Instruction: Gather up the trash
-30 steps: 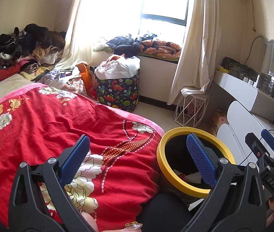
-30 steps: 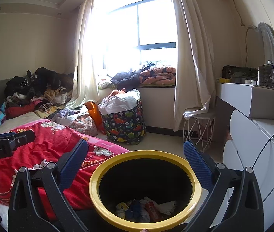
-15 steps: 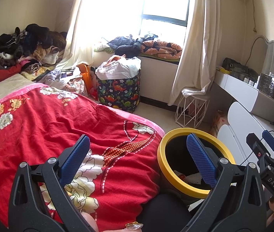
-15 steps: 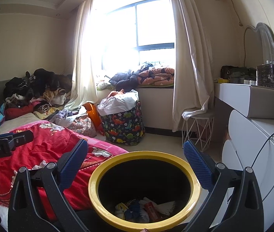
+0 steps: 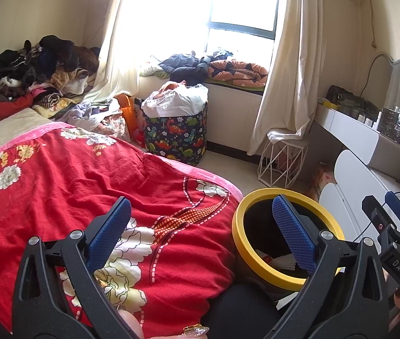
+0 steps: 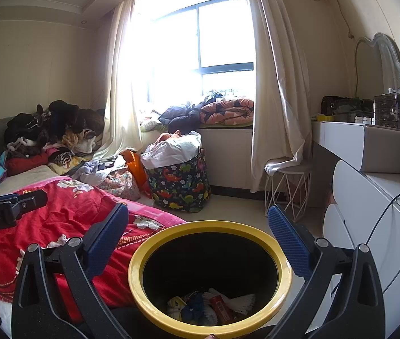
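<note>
Yellow-rimmed trash bin [image 6: 210, 276] stands on the floor beside the bed; its lower body is cut off by the frame edge, and its contents, crumpled wrappers and white paper [image 6: 214, 305] at the bottom, are hard to identify individually. A red floral bedspread [image 5: 87, 186] covers the bed. Piled clothes [image 5: 36, 70] lie at the far end, and a dinosaur-print bag [image 5: 177, 138] sits under the bright window. The left gripper [image 5: 200, 226] hangs above the bedspread edge, jaws spread wide, holding nothing. The right gripper [image 6: 200, 231] hovers above the bin opening, jaws likewise spread wide and empty.
</note>
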Available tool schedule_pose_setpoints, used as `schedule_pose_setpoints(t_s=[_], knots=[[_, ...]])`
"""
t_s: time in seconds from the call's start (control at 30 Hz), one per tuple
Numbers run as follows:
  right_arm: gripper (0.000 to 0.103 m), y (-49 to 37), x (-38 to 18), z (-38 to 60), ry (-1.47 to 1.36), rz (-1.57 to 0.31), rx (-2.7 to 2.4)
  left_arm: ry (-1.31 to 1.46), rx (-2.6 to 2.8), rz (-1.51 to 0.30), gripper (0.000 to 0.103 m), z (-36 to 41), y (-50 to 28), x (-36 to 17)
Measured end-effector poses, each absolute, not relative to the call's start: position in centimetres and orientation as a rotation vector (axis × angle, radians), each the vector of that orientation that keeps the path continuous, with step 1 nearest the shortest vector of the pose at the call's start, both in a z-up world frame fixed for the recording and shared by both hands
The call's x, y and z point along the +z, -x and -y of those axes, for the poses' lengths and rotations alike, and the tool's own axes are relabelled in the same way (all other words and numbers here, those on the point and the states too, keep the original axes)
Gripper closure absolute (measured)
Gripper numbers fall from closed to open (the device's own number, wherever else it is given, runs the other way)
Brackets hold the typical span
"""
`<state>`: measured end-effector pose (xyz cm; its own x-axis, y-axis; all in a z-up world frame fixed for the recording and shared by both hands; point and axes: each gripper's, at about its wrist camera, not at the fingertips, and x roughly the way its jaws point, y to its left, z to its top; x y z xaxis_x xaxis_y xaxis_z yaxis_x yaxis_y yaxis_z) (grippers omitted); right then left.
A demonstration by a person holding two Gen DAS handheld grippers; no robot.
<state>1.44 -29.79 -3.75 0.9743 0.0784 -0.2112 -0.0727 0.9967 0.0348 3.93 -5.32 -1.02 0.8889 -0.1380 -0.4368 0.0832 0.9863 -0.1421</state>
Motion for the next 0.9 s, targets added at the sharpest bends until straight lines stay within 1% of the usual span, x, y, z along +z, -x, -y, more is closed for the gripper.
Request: schedule_pose_setpoints(t_s=[0.4, 0.53, 0.63, 0.7, 0.8, 0.9], knots=[[0.006, -1.4, -3.3, 30.2, -0.032, -0.216, 0.087, 0.125, -0.082, -0.501, 0.011, 5.0, -4.2, -1.1], [0.006, -2.3, -2.3, 28.7, -0.014, -0.223, 0.145, 0.153, 0.003, -0.517, 0.011, 2.4, -4.1, -1.0], [0.006, -3.5, -1.2, 25.1, 0.005, -0.223, 0.264, 0.195, 0.122, -0.517, 0.011, -2.1, -3.5, -0.9], [0.006, -4.5, -0.5, 21.1, 0.018, -0.246, 0.369, 0.229, 0.239, -0.532, 0.011, -6.3, -3.0, -1.3], [0.006, -5.8, -0.7, 12.6, 0.079, -0.345, 0.604, 0.304, 0.499, -0.608, 0.011, -15.5, -1.5, -3.4], [0.006, -6.0, -2.7, 2.5, 0.178, -0.475, 0.878, 0.374, 0.748, -0.681, 0.011, -24.5, 1.3, -6.3]])
